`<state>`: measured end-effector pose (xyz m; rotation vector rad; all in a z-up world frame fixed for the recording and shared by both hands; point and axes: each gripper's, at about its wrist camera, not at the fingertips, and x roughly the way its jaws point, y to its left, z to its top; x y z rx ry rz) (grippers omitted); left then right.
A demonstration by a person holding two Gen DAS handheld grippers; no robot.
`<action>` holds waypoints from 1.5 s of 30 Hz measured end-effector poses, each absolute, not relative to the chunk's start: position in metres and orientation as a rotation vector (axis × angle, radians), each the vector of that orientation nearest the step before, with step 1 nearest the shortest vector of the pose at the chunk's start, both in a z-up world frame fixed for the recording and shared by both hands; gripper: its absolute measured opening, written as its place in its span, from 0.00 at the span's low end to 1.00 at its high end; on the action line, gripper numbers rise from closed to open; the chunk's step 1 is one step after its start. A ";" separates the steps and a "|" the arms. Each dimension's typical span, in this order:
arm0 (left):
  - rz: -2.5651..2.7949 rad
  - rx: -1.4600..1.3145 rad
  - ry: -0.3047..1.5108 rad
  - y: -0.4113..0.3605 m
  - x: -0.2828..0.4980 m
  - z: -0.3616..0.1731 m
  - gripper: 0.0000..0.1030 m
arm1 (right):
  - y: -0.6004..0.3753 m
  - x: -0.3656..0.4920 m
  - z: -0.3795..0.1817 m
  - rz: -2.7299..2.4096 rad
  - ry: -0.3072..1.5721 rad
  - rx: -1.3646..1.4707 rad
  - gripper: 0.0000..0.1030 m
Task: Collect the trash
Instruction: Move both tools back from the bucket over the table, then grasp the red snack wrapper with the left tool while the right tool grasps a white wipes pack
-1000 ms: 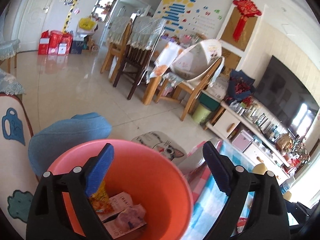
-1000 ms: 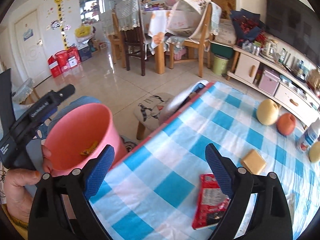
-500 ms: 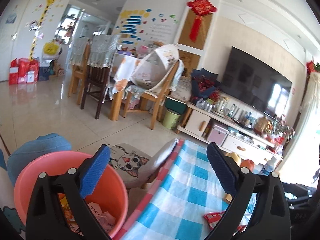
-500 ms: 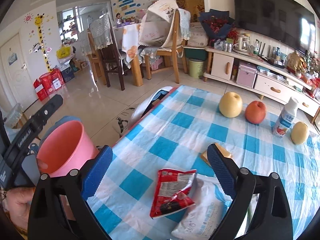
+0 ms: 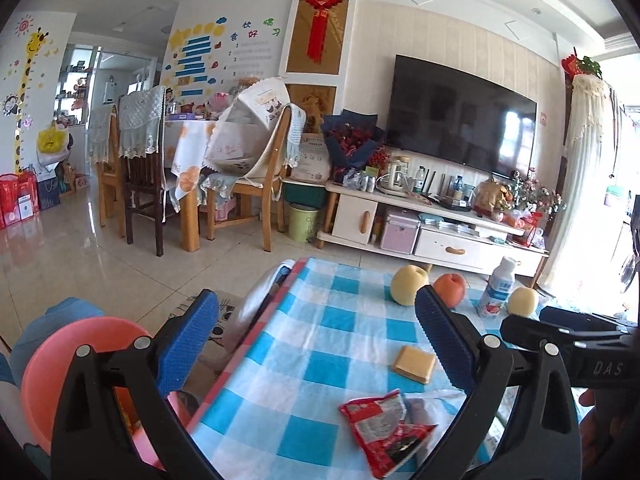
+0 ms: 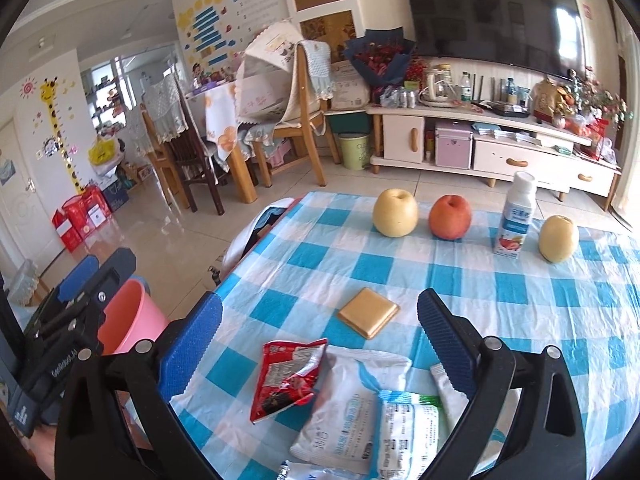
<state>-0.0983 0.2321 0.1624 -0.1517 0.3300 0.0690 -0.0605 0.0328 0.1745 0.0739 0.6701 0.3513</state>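
Both views now off the bucket [image 5: 60, 360] — red wrapper [image 6: 288, 376] between right hand-held gripper [image 6: 320, 344] tips.

Black gripper body [image 5: 600, 364] at right edge of left wrist view: white letters "DAS", rest cut off by frame.

Black gripper body [image 6: 60, 360] at lower left of right wrist view: white lettering, seemingly "GenRobot.AI", small and slanted.

White wall with colourful stickers [image 5: 256, 36]: green Chinese characters, "饮", "食", "好", "习" readable; fine print beneath too small.

White-and-blue drink bottle [image 6: 514, 220]: blue label with Chinese characters, too small to read.

Red crumpled snack wrapper [image 6: 288, 376], white plastic packets [image 6: 348, 408]: print illegible.
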 end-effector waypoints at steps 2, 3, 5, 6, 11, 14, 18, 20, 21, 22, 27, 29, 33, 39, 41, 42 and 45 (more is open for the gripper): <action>0.048 -0.144 0.314 0.222 -0.103 0.163 0.96 | 0.021 -0.062 0.177 0.339 0.662 0.089 0.94; 0.042 -0.136 0.308 0.215 -0.105 0.163 0.96 | 0.014 -0.063 0.178 0.333 0.658 0.098 0.95; 0.035 -0.123 0.299 0.203 -0.109 0.162 0.96 | 0.003 -0.065 0.180 0.322 0.652 0.111 0.95; 0.026 -0.119 0.299 0.197 -0.110 0.162 0.96 | -0.004 -0.066 0.180 0.314 0.647 0.113 0.95; -0.012 -0.107 0.312 0.173 -0.115 0.161 0.96 | -0.030 -0.074 0.183 0.275 0.625 0.112 0.95; -0.030 -0.091 0.320 0.160 -0.118 0.160 0.96 | -0.046 -0.080 0.183 0.255 0.611 0.107 0.95; -0.047 -0.066 0.325 0.142 -0.122 0.160 0.96 | -0.067 -0.089 0.183 0.223 0.596 0.094 0.95; -0.055 -0.054 0.325 0.134 -0.124 0.159 0.96 | -0.078 -0.093 0.184 0.211 0.590 0.099 0.95; -0.055 -0.046 0.325 0.130 -0.125 0.159 0.96 | -0.083 -0.094 0.184 0.207 0.587 0.104 0.95; -0.054 -0.041 0.328 0.126 -0.126 0.159 0.96 | -0.088 -0.095 0.184 0.201 0.585 0.108 0.95; -0.061 -0.033 0.347 0.112 -0.125 0.158 0.96 | -0.108 -0.101 0.185 0.168 0.568 0.109 0.95; -0.062 -0.031 0.355 0.108 -0.124 0.157 0.96 | -0.113 -0.103 0.187 0.150 0.553 0.089 0.95; -0.069 -0.020 0.371 0.097 -0.123 0.154 0.96 | -0.122 -0.105 0.188 0.148 0.545 0.089 0.95; -0.075 -0.003 0.415 0.086 -0.119 0.148 0.96 | -0.138 -0.104 0.185 0.126 0.569 0.089 0.95; -0.074 0.005 0.450 0.084 -0.114 0.144 0.96 | -0.144 -0.102 0.183 0.124 0.591 0.107 0.95; -0.074 0.023 0.471 0.083 -0.111 0.141 0.96 | -0.148 -0.101 0.182 0.122 0.604 0.115 0.95; -0.085 0.075 0.519 0.085 -0.105 0.133 0.96 | -0.157 -0.096 0.175 0.110 0.651 0.122 0.95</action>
